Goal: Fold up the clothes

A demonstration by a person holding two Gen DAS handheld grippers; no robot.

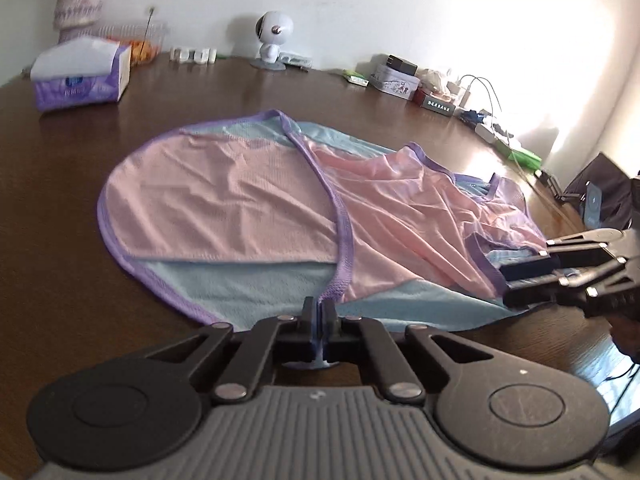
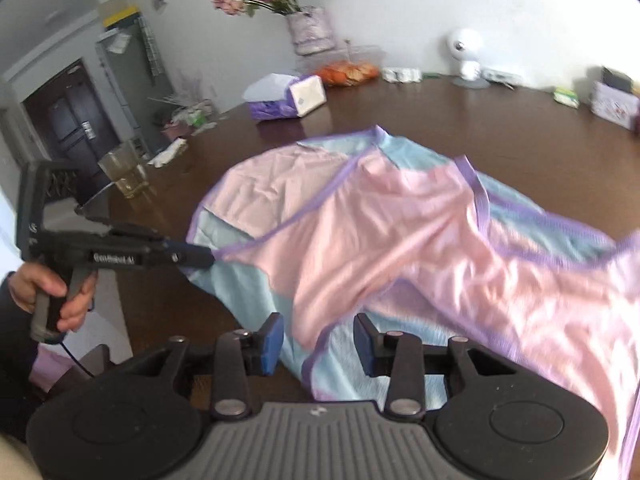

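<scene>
A pink garment (image 1: 240,200) with purple trim and a light blue underside lies spread and partly folded on the dark wooden table (image 1: 60,200). My left gripper (image 1: 320,312) is shut on the purple hem at the garment's near edge. From the right wrist view the same left gripper (image 2: 210,258) pinches the trim at the garment's (image 2: 400,220) left side, with a hand on its handle. My right gripper (image 2: 320,344) stands open; pink and blue cloth lies between its blue pads (image 2: 272,344), untouched by them. In the left wrist view the right gripper (image 1: 506,284) sits at the garment's right edge.
A purple tissue pack (image 1: 80,76), a white figurine (image 1: 274,38), small boxes (image 1: 394,78) and chargers line the table's far side. A flower vase (image 2: 310,28), a bag of oranges (image 2: 346,72) and a drinking glass (image 2: 124,176) stand at the left.
</scene>
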